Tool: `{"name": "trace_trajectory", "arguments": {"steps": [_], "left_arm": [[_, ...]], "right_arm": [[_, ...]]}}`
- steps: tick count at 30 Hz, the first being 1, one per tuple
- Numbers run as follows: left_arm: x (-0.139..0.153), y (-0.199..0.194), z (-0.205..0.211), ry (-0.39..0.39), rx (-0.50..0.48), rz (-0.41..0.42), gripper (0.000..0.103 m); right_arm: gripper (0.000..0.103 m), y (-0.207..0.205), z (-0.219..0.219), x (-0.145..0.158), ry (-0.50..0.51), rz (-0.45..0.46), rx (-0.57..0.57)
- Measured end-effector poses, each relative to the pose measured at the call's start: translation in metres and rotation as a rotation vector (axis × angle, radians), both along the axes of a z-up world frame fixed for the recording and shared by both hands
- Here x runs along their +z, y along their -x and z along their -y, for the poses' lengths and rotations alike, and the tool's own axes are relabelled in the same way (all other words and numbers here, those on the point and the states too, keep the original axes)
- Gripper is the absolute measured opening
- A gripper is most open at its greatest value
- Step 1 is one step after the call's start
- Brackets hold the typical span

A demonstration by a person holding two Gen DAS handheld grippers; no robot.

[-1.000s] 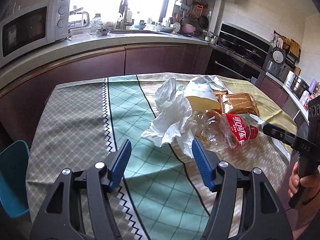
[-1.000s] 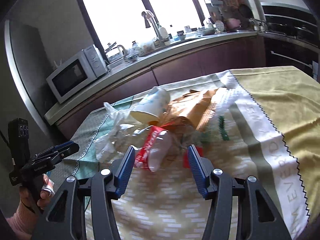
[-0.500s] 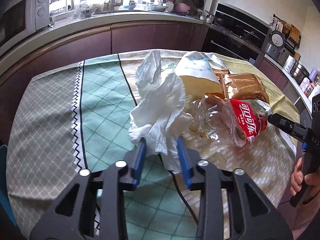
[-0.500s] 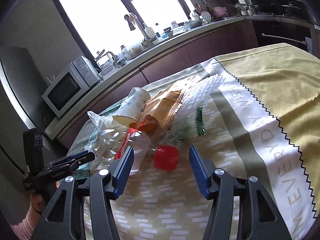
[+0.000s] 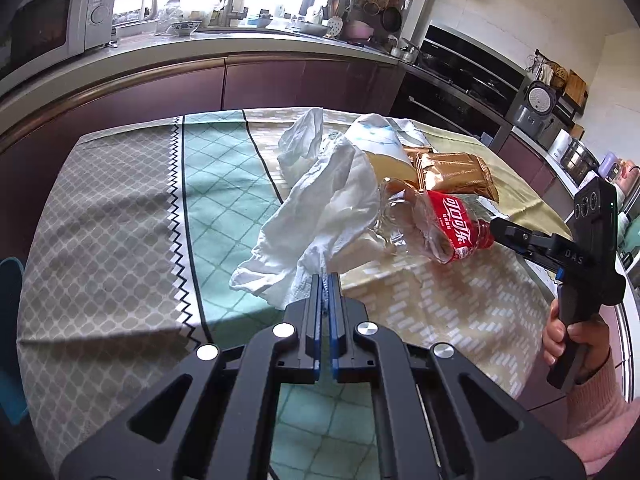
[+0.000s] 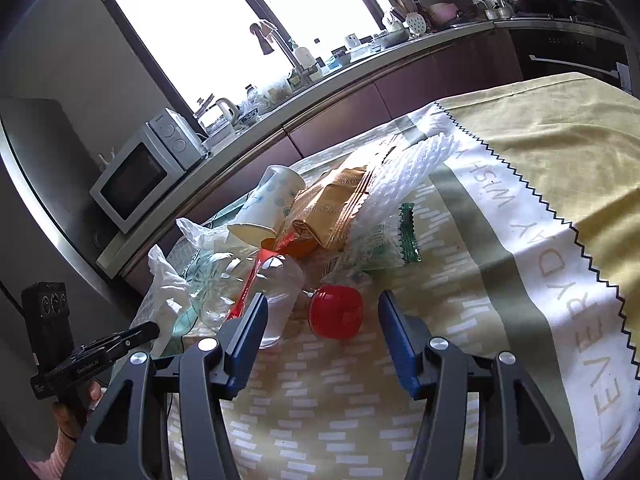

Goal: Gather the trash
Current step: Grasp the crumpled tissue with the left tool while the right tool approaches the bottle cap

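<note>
Crumpled white tissue paper (image 5: 320, 216), lying at the near left of the trash heap on the patchwork green, grey and yellow tablecloth (image 5: 120, 220), is being pinched at its near edge by the left gripper (image 5: 325, 280), whose blue-padded fingers are clenched on a fold of it with almost no gap between them. Crushed clear plastic cola bottle with a red label (image 5: 444, 224) is lying just beside the tissue at 3 o'clock from it, touching it. White paper cup with blue dots (image 6: 272, 204) is lying on its side at 12 o'clock from the bottle, and the gold-brown foil snack bag (image 6: 332, 208) is resting against it at 2 o'clock. White foam fruit netting (image 6: 404, 172) and a clear wrapper with a green printed edge (image 6: 400, 240) are sitting further out, at 1 o'clock from the snack bag. Round red plastic bottle cap (image 6: 336, 311) is lying loose in front of the heap, between the wide-apart fingers of the right gripper (image 6: 322, 322), which is grasping nothing. Judged progress: early, since every item is sitting on the cloth and only the tissue is gripped; no bin or bag is showing in either view. Beyond the table, a white microwave oven (image 6: 136, 176) is standing on the kitchen counter (image 5: 200, 48) at 11 o'clock.
</note>
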State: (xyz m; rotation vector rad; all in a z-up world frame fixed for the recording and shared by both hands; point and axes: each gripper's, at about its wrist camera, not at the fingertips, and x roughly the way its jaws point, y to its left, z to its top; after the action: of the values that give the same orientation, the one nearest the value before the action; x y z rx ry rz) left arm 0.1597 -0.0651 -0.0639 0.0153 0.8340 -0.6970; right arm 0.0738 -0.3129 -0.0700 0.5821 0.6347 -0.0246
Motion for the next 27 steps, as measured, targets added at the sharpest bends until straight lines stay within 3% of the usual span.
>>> {"name": "trace_trajectory", "arguments": {"steps": [11, 13, 14, 19, 21, 22, 25, 26, 27], "left_arm": [[-0.002, 0.013, -0.028, 0.04, 0.026, -0.018, 0.003], [-0.002, 0.014, -0.029, 0.042, 0.029, -0.021, 0.003], [-0.002, 0.015, -0.031, 0.045, 0.031, -0.021, 0.003], [-0.002, 0.016, -0.033, 0.048, 0.036, -0.022, 0.003], [-0.001, 0.016, -0.034, 0.052, 0.038, -0.021, 0.003], [-0.001, 0.016, -0.035, 0.055, 0.039, -0.021, 0.003], [-0.001, 0.015, -0.037, 0.06, 0.042, -0.019, 0.003], [-0.001, 0.016, -0.038, 0.06, 0.043, -0.019, 0.003], [-0.001, 0.016, -0.038, 0.058, 0.044, -0.019, 0.003]], "right_arm": [[0.058, -0.008, -0.002, -0.007, -0.082, -0.002, 0.036], [0.047, -0.007, -0.001, -0.008, -0.101, 0.004, 0.045], [0.036, -0.007, -0.001, -0.008, -0.113, 0.005, 0.049], [0.024, -0.003, -0.004, -0.007, -0.129, 0.025, 0.057], [0.007, -0.003, -0.007, -0.005, -0.128, 0.037, 0.074], [0.007, -0.004, -0.01, -0.004, -0.119, 0.029, 0.082], [0.015, -0.006, -0.017, -0.004, -0.084, 0.008, 0.078], [0.047, -0.007, -0.015, -0.004, -0.102, 0.014, 0.072], [0.069, -0.007, -0.014, -0.003, -0.108, 0.023, 0.061]]}}
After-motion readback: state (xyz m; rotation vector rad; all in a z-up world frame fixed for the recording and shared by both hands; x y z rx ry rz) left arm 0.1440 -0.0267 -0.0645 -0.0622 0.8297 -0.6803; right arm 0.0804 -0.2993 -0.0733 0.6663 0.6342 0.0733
